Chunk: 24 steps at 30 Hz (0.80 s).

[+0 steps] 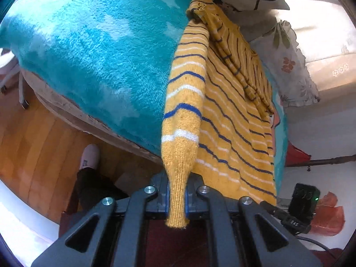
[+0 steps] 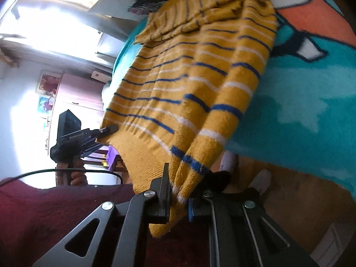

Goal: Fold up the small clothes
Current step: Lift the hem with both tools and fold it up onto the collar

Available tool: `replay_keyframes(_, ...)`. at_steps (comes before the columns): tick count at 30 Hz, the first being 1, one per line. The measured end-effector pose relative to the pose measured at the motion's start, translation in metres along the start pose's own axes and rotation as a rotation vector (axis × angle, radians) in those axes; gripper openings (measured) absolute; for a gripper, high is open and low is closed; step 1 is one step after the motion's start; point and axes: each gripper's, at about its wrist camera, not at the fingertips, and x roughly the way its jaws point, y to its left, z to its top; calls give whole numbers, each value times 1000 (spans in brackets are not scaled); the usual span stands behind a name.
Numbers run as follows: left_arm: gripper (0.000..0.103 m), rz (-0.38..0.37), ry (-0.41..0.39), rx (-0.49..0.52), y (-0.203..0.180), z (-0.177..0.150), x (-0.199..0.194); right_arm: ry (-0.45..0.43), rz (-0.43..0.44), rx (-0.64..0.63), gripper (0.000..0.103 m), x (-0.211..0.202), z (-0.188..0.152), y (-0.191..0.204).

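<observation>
I see a bed with a fluffy teal blanket [image 1: 93, 44]; the yellow striped knit sweater [image 1: 231, 120] lies on it.

No legible text was made out; markings on the other gripper [image 2: 73, 136] were too blurred.

The yellow knitted sweater with blue and white stripes [image 1: 224, 120] [image 2: 178, 93] is soft wool-like cloth with small ribbed stitches, a little fuzzy. It lies on a fluffy teal blanket [image 1: 93, 51] [image 2: 300, 102] with long, shaggy hairs that shine a bit in the light. The black left gripper [image 1: 176, 202] looks like matt hard plastic or metal with shiny round silver bolts. The black right gripper [image 2: 179, 202] has the same matt look and shiny bolts. The orange-brown wooden floor [image 1: 37, 146] is smooth and a little glossy. The white flowered pillow [image 1: 289, 66] is thin, smooth cloth with a frilly edge.
</observation>
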Motion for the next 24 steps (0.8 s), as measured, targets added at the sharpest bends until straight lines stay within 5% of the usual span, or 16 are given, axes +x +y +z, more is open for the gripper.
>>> replay_keyframes(7,8,104,-69,137,-38,15,-1,-19,-47,-61,12,9,27,11)
replay_keyframes(10,8,91,-79,145,-44,34,1,-63,-35,-15,12,2,41,6)
replay_keyframes(16,8,44,-121,236,-85,112,11,-207,-4,33,12,-20,94,8)
replay_keyframes(24,9,38,-139,383,-155,238,59,-399,-91,71,13,-38,214,10)
